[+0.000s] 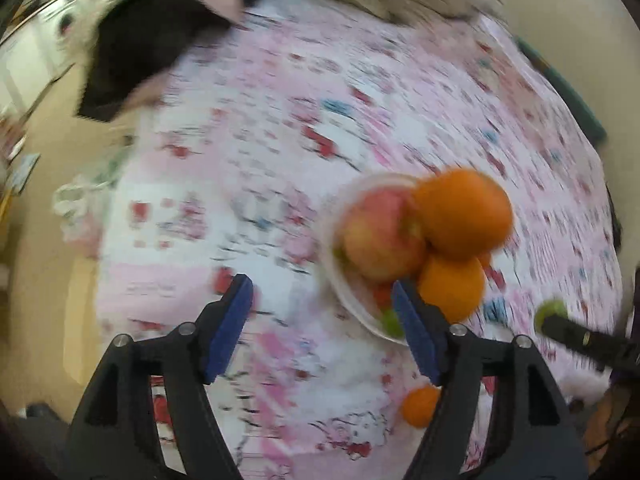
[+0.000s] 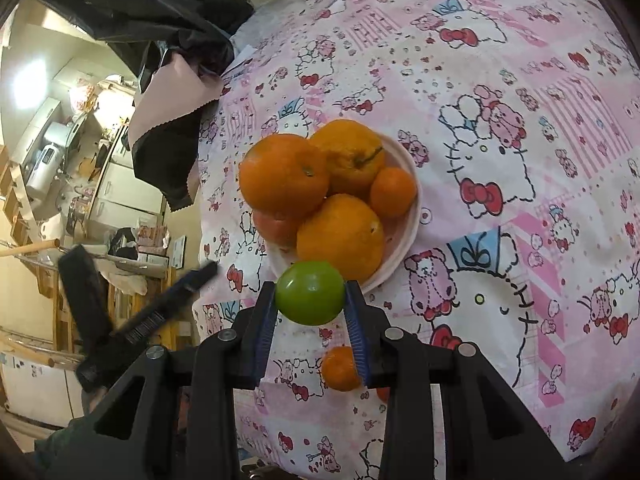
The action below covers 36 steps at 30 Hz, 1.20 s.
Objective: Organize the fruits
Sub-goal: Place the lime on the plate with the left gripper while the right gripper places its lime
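A white bowl (image 2: 410, 236) on the pink cartoon-print cloth holds several oranges (image 2: 340, 236) and a red apple (image 2: 274, 226). My right gripper (image 2: 310, 300) is shut on a green lime (image 2: 310, 298), held just in front of the bowl's near rim. A small mandarin (image 2: 340, 368) lies on the cloth under the right gripper. In the blurred left wrist view, my left gripper (image 1: 322, 300) is open and empty, just left of the bowl (image 1: 348, 292), with the apple (image 1: 380, 236), oranges (image 1: 464, 212) and the loose mandarin (image 1: 420, 406) visible. The lime shows at the far right (image 1: 552, 312).
A black and pink garment (image 2: 172, 80) hangs over the bed's far left edge. The bed edge drops off to the left toward cluttered furniture (image 2: 80, 184). The left gripper shows as a black shape in the right wrist view (image 2: 132, 312).
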{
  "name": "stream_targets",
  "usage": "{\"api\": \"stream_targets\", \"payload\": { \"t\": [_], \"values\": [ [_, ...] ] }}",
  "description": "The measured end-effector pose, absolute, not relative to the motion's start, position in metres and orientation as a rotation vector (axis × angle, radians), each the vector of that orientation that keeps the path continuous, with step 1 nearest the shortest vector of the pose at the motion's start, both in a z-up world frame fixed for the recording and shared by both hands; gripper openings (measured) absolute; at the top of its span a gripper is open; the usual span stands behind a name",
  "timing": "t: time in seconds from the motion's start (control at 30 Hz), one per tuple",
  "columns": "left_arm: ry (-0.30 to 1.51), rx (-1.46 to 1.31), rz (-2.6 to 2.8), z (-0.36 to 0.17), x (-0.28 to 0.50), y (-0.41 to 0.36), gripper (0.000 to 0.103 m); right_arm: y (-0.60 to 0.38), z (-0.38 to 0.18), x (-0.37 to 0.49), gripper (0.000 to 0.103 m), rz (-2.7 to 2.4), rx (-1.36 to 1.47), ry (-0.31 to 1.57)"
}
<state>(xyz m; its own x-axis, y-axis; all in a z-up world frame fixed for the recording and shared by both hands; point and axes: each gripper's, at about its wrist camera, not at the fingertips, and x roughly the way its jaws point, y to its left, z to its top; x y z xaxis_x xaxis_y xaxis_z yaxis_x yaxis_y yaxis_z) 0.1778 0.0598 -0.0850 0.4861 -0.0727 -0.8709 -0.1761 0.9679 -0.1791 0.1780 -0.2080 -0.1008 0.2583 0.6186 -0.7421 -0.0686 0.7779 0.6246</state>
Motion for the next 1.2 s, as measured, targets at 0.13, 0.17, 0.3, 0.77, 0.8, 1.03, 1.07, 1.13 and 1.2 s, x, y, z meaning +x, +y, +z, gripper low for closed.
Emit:
{"api": "stream_targets", "payload": {
  "t": [0.13, 0.17, 0.3, 0.77, 0.8, 1.03, 1.07, 1.13, 1.2],
  "values": [
    [1.108, -0.297, 0.093, -0.076, 0.171, 0.076, 0.07, -0.195, -0.097, 0.179, 0.035, 0.519, 0.476, 1.235],
    [1.107, -0.291, 0.098, -0.073, 0.169, 0.077, 0.07, -0.19, -0.096, 0.181, 0.035, 0.534, 0.467, 1.238],
    [1.076, -0.329, 0.111, -0.065, 0.164, 0.084, 0.07, -0.161, -0.099, 0.188, 0.035, 0.576, 0.48, 1.272],
    [1.09, -0.633, 0.181, -0.065, 0.157, 0.129, 0.07, -0.039, -0.166, 0.22, 0.035, 0.427, 0.174, 1.392],
    [1.085, -0.64, 0.176, -0.063, 0.156, 0.129, 0.07, -0.035, -0.167, 0.221, 0.035, 0.405, 0.136, 1.387],
    [1.076, -0.703, 0.136, -0.055, 0.155, 0.132, 0.07, -0.03, -0.159, 0.224, 0.043, 0.323, 0.019, 1.375],
    [1.075, -0.707, 0.132, -0.054, 0.155, 0.132, 0.07, -0.031, -0.154, 0.223, 0.048, 0.321, 0.006, 1.371],
    [1.068, -0.708, 0.124, -0.051, 0.155, 0.13, 0.07, -0.033, -0.143, 0.219, 0.052, 0.314, -0.008, 1.358],
    [1.063, -0.699, 0.122, -0.049, 0.156, 0.129, 0.07, -0.041, -0.127, 0.213, 0.056, 0.34, 0.004, 1.345]
  ]
}}
